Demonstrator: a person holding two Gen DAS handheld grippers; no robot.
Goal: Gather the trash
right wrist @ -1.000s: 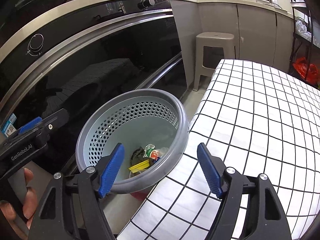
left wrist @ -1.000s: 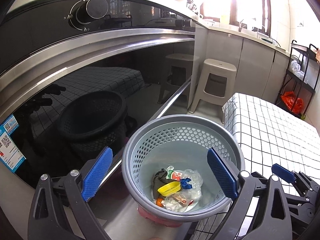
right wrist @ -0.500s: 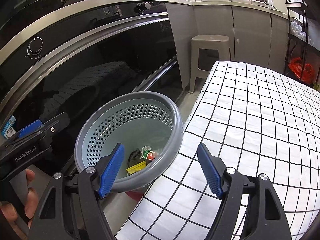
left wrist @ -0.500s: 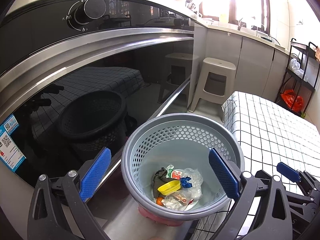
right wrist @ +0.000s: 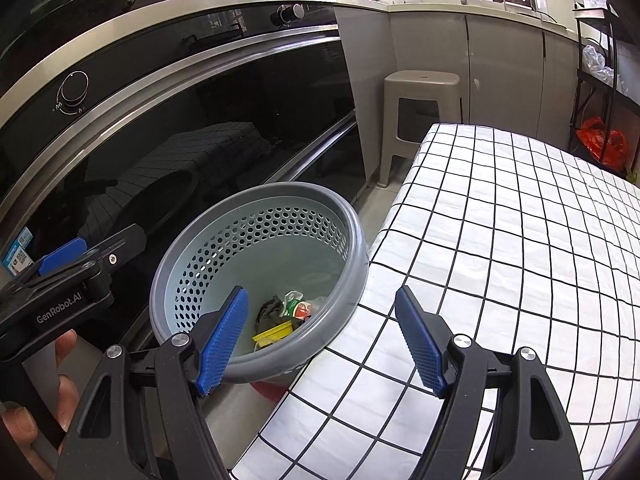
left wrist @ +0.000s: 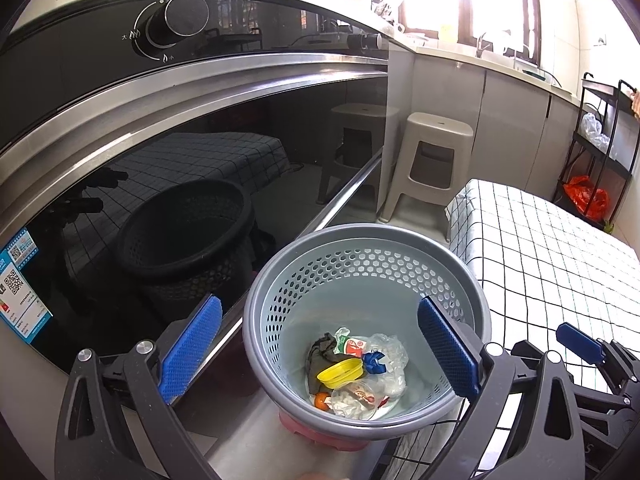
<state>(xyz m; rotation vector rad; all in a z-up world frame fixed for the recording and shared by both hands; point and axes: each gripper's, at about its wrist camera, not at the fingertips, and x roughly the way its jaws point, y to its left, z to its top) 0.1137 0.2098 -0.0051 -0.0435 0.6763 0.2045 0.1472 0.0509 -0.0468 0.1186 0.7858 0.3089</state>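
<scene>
Hovering over the grey basket [left wrist: 366, 240] (trash inside), both hand-held grippers, left [left wrist: 320, 344] and right [right wrist: 320, 340], gape empty.

We've got daylight blasting through the window [left wrist: 452, 0], totally blown out. The glossy oven door [left wrist: 200, 184] mirrors the room, edges bend fisheye-style, corners go black, otherwise sharp.
</scene>
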